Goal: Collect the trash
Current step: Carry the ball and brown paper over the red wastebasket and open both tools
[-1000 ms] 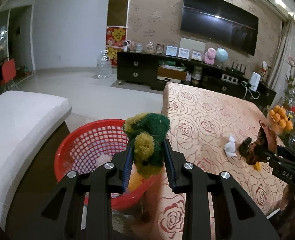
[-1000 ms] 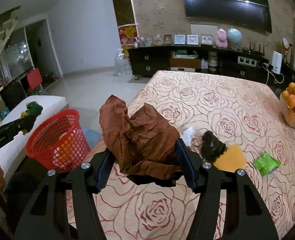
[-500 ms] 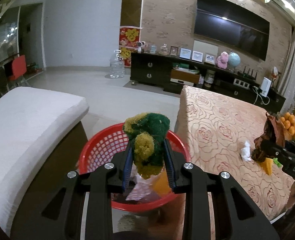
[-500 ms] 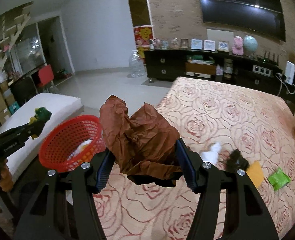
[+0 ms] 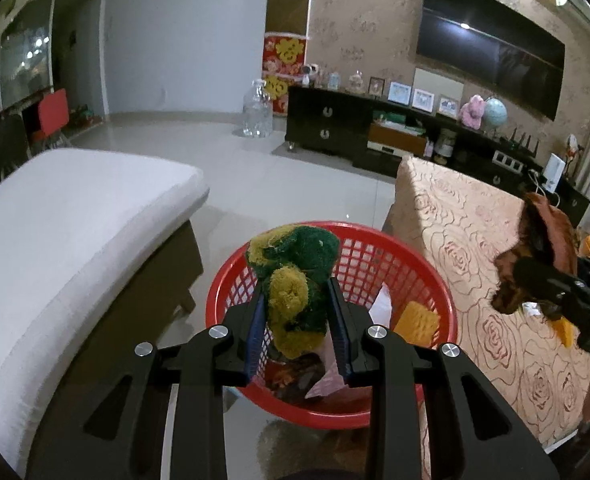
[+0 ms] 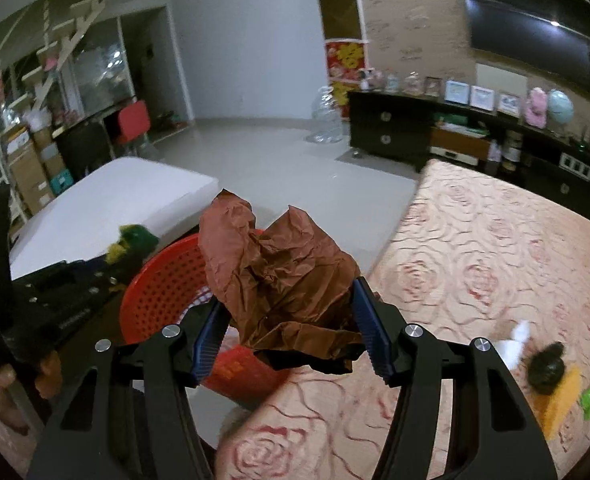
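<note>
Both grippers have swung toward the red plastic mesh basket [image 5: 331, 320]: our left gripper [image 5: 297, 312] clamps a green-and-yellow scrubbing sponge [image 5: 293, 276] above it, our right gripper [image 6: 291, 332] clutches crumpled brown paper [image 6: 279, 276] just beside, ready for dropping.

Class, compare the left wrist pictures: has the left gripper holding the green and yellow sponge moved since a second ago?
Yes. The left gripper with the green and yellow sponge has shifted from beside the red mesh basket to over its opening.
</note>
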